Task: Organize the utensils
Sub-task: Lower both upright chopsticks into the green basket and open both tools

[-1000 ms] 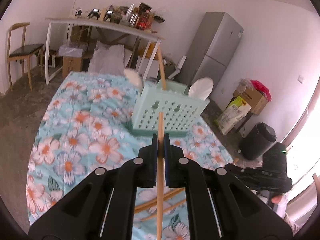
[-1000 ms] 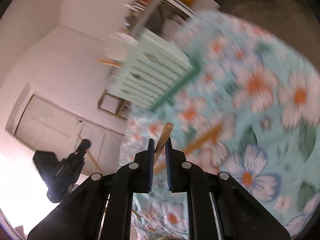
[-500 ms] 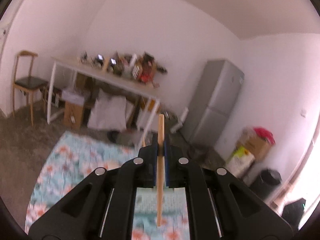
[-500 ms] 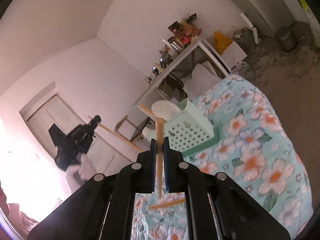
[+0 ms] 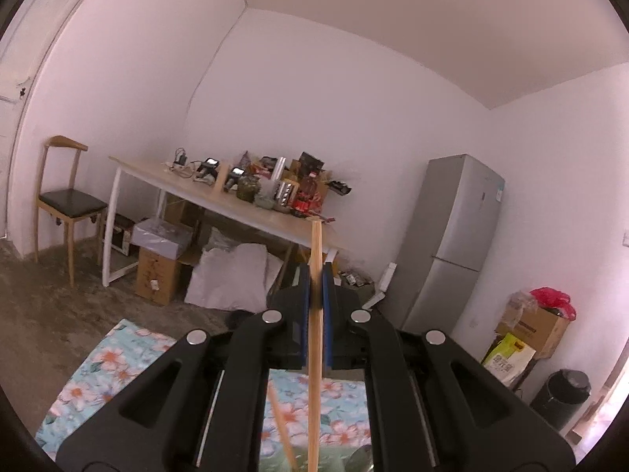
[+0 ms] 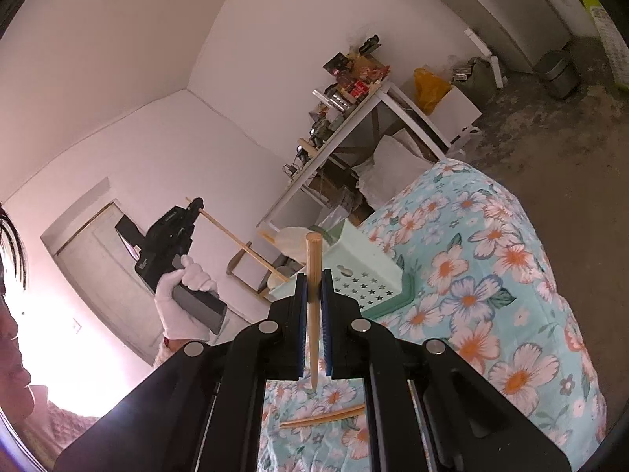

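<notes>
Chopstick [image 5: 314, 314] clamped in left gripper [image 5: 315, 306]; second chopstick [image 6: 313, 314] clamped in right gripper [image 6: 313, 314], above basket [image 6: 354, 271].

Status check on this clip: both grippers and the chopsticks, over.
Left gripper shut on chopstick. Right gripper shut on second chopstick. Basket ahead; loose chopstick on cloth. Nothing blocking.

Support surface: floral cloth [image 6: 491, 283], light blue with white-and-orange flowers, draped over the edges down toward a grey concrete floor [image 6: 570, 149]. On it: mint-green perforated basket [image 6: 365, 271] near the far end; a pair of wooden chopsticks [image 6: 322, 419] lying flat at the near end, well apart from the basket.
</notes>
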### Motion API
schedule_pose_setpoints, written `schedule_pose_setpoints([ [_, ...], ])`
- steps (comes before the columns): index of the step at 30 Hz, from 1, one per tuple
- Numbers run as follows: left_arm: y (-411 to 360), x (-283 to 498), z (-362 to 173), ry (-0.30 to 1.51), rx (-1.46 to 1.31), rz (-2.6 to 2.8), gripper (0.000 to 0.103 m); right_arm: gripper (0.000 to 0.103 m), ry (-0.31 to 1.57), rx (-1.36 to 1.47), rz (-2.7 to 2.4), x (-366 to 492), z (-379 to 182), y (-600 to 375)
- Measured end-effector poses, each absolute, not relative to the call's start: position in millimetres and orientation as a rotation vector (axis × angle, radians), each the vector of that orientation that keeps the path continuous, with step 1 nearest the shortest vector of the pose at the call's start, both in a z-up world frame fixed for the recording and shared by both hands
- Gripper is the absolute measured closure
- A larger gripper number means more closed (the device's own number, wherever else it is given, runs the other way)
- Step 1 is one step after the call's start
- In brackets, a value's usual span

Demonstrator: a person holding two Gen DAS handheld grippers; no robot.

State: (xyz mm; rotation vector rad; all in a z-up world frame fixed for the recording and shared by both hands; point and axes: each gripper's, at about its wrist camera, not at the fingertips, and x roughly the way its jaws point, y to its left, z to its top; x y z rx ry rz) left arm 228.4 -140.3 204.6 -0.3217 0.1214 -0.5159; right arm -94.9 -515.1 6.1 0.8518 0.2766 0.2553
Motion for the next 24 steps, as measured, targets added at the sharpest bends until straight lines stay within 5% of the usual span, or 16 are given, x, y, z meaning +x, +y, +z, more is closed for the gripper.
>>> schedule_pose_setpoints([
  [7,-151.0,233.0,205.6,0.103,-0.336,-0.520,0.098,0.096,0.313,0.869,0.236,-87.5,-3.6,-519.1],
  [14,-148.9,234.9,151.2,0.260,-0.322,-0.515,0.095,0.096,0.317,0.873,0.228,-88.1,-3.5,-519.0],
  [16,-141.9,225.4,140.4,0.284,-0.316,-0.523,0.069,0.096,0.314,0.869,0.225,-87.7,-2.2,-519.2],
  [21,-112.7,185.6,125.3,0.276,-0.291,-0.492,0.041,0.096,0.271,0.832,0.243,-88.7,14.6,-515.3],
  [24,-94.2,165.2,121.1,0.283,-0.294,-0.482,0.033,0.096,0.219,0.774,0.267,-86.5,40.9,-508.0],
])
